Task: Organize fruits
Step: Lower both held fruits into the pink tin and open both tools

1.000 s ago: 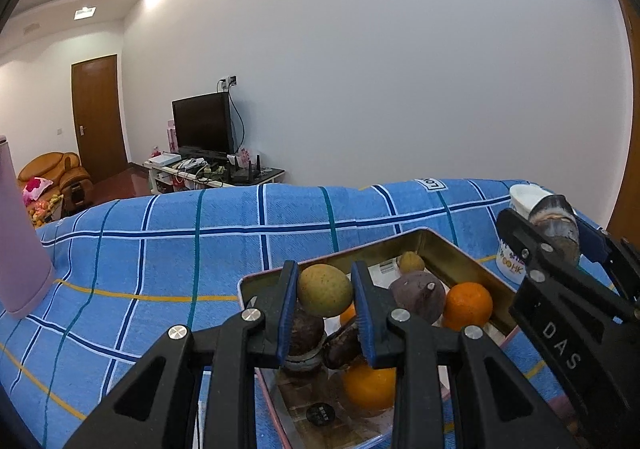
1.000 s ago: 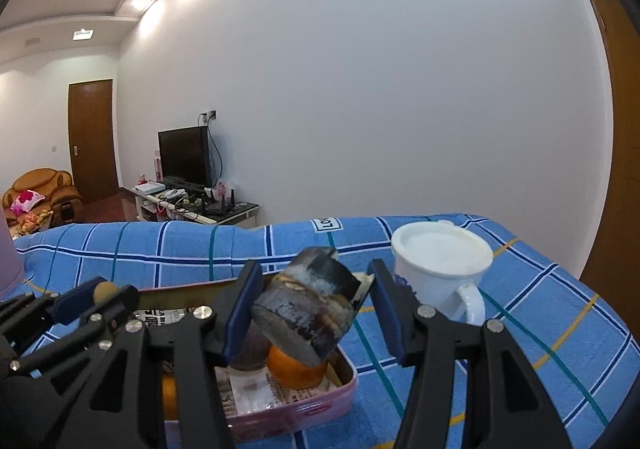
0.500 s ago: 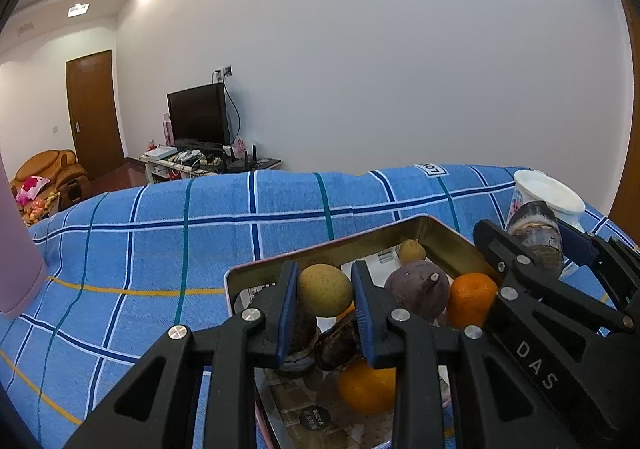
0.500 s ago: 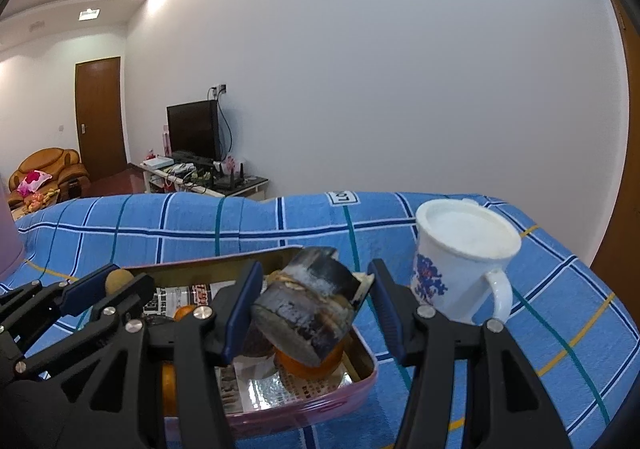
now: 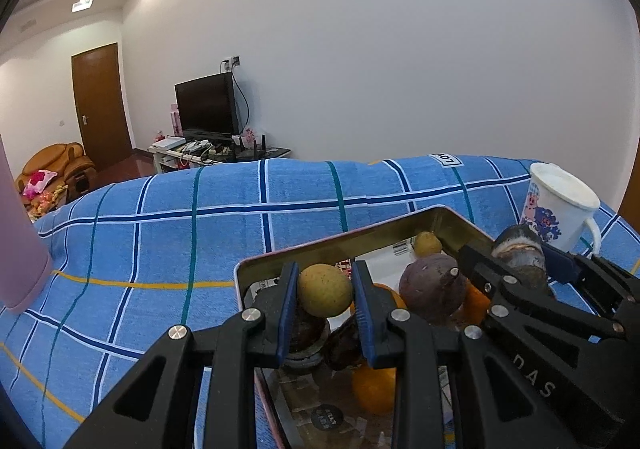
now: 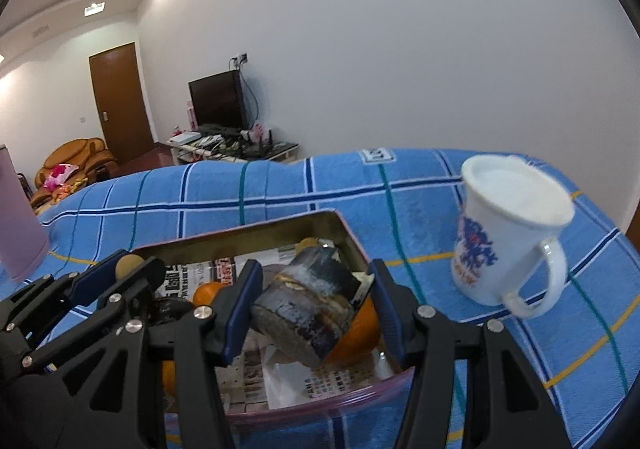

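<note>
Above the near end of the metal tin, the left gripper clamps a small yellowish fruit while the right gripper pinches a dark cut piece askew, so either could slip, roll off the piled fruit and escape onto the blue checked cloth.

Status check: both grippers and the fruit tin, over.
Left gripper shut on small yellow-green round fruit. Right gripper shut on dark grey chunk. Both over metal tin. Nothing blocking.
</note>
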Demonstrator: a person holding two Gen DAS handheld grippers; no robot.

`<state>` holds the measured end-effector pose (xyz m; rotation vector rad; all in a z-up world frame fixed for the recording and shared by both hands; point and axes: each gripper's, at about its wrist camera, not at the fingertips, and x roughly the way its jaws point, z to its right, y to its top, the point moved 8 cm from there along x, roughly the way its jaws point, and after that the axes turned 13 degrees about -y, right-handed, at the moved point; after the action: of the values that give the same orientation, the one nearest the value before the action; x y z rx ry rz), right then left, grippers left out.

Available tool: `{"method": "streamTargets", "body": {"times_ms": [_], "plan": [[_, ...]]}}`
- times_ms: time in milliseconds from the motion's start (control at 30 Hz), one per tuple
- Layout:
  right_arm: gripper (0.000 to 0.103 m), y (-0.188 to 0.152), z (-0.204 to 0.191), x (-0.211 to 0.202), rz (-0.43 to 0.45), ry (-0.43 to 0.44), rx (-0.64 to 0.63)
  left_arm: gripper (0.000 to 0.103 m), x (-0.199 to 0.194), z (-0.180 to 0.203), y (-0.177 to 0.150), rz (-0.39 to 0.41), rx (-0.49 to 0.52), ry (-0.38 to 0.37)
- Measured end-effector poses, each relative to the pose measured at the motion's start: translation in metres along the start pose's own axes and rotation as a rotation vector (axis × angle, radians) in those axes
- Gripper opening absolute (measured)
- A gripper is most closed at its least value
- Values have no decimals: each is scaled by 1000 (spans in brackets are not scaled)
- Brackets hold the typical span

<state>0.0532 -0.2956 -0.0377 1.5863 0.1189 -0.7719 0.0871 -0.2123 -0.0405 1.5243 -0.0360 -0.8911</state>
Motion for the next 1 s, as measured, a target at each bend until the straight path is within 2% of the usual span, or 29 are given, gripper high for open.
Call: {"method": "streamTargets", "body": {"times_ms": [167,433,500,567,600,667,733,900,933,1000], "plan": [[59,-2,-3,2,-12,49,10,29,-2,-3,0,6,-8,8],[59,-7,-8,8,-80,200,95,29,-5,-10,1,18,-22,20],[64,-4,-3,5,-73,210,125,29,-6,-10,1,19,-23,19],[85,0,1,-3,-41,230,167,29,-5,-9,1,17,-16,21],[87,5,5,-10,-3,239,196,29,-5,-7,1,15,-14,18],[88,11,11,-21,58,218,210,29,-3,-3,1,10,-3,16],[92,16,16,-31,122,157,212,29,0,1,1,-1,7,17],[93,22,28,-40,189,53,223,29,3,0,0,-11,-1,32],[94,22,29,-41,197,43,225,32,3,1,0,-13,4,26],[99,23,34,-45,218,17,231,53,4,6,-1,-20,25,20]]}}
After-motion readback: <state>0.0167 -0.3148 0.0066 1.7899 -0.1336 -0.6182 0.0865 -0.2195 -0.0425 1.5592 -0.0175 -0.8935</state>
